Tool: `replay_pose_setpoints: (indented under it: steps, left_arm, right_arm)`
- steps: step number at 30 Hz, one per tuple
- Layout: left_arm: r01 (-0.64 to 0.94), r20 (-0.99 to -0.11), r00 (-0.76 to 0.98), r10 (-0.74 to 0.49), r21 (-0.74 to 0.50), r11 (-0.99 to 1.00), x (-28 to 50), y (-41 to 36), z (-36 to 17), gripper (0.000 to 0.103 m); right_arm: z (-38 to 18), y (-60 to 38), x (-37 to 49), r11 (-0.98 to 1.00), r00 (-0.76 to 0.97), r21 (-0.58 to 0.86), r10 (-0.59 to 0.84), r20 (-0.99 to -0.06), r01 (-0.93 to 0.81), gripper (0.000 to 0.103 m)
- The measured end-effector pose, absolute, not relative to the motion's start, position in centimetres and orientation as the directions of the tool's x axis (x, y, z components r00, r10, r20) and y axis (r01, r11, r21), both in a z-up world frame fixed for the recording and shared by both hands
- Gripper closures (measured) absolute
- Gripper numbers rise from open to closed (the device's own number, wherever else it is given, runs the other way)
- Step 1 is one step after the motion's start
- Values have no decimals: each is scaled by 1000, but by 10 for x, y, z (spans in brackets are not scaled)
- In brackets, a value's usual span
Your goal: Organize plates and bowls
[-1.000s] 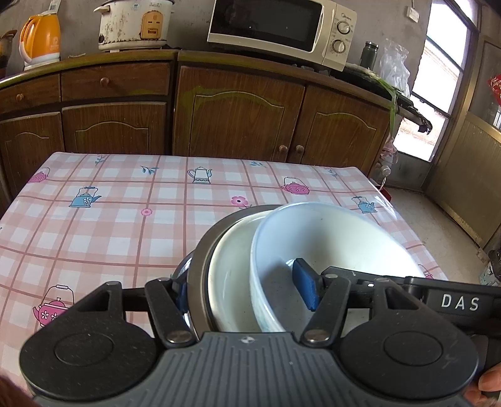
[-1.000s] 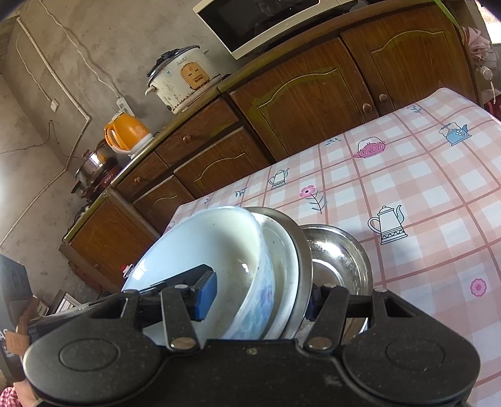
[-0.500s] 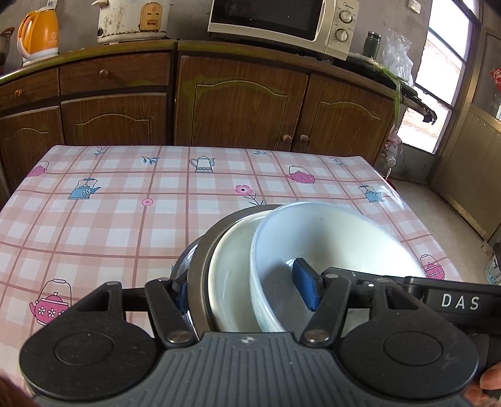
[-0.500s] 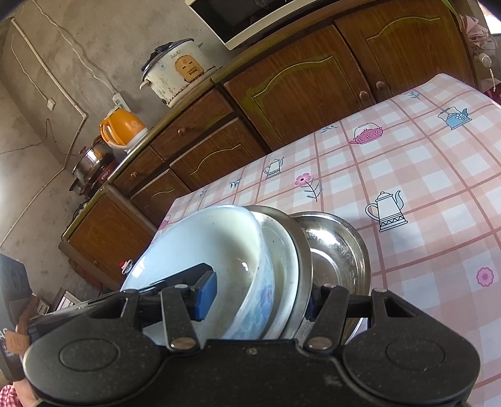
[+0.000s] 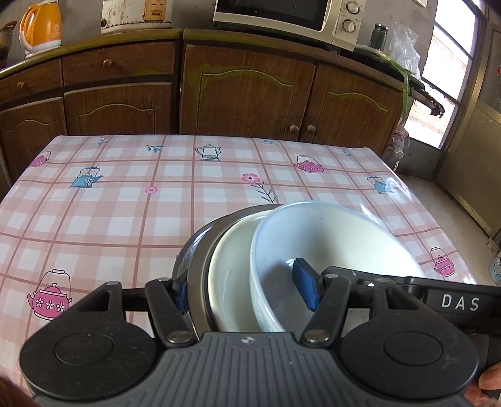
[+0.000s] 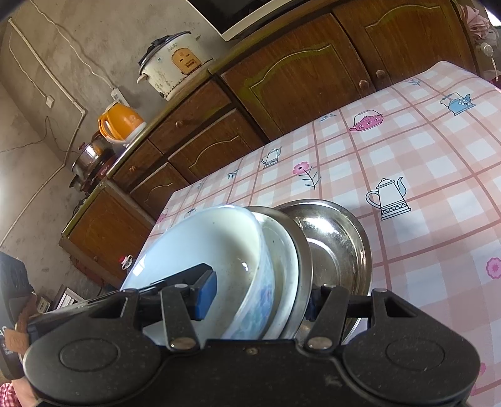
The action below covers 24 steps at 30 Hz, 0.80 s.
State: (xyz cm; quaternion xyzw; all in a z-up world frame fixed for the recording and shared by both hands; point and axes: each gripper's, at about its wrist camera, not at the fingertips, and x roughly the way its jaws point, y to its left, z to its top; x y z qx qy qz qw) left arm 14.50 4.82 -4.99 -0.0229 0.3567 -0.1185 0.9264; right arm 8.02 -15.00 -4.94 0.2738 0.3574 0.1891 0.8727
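A stack of nested dishes is held on edge over the checked table [image 5: 125, 203]: a white bowl [image 5: 328, 238], a white plate [image 5: 231, 275] and a steel plate [image 5: 195, 260]. My left gripper [image 5: 244, 294] is shut on this stack, one pad inside the bowl. In the right wrist view the same white bowl [image 6: 203, 247], white plate [image 6: 281, 266] and steel plate [image 6: 305, 260] sit between the jaws of my right gripper [image 6: 260, 297], which is shut on them. A second steel dish [image 6: 335, 247] lies just behind, low over the table [image 6: 422, 156].
Wooden cabinets [image 5: 244, 90] stand beyond the table's far edge, with a microwave [image 5: 288, 15], a rice cooker [image 6: 172, 62] and an orange kettle [image 6: 120, 120] on top. A doorway [image 5: 451, 72] is at the right. The table's right edge [image 5: 438, 225] is close to the stack.
Both grippers have moved with the dish stack; more of the tablecloth shows ahead in the left view and the cabinets sit higher. The grips have not changed.
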Motion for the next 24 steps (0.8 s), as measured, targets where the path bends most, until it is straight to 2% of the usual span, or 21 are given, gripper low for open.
replay_pose_setpoints:
  steps: [9,12,15,18,24]
  left_arm:
    - [197,-664,716,-218,-108,975,149,47,-57,40]
    - [208,-662,731,-165,-13,978,147,40,-61,45]
    - [181,-695,692,-197,-97,979,154,47,-71,44]
    - [213,-688,701,-187,-49,976,148,40,-79,38]
    - [211,-684,705,-186,-48,976,152,40,-76,38]
  right_arm:
    - [-62,-151,86,772,664,621,535,-523,-134,36]
    - [-63,-145,87,808,670,572,504,-545,-142,36]
    - [-67,-145,91,817,685,569,470,-557,-97,35]
    - [-69,-147,96,823,688,561,458,-562,-90,35]
    - [-68,-147,97,827,691,553,462,-557,-107,36]
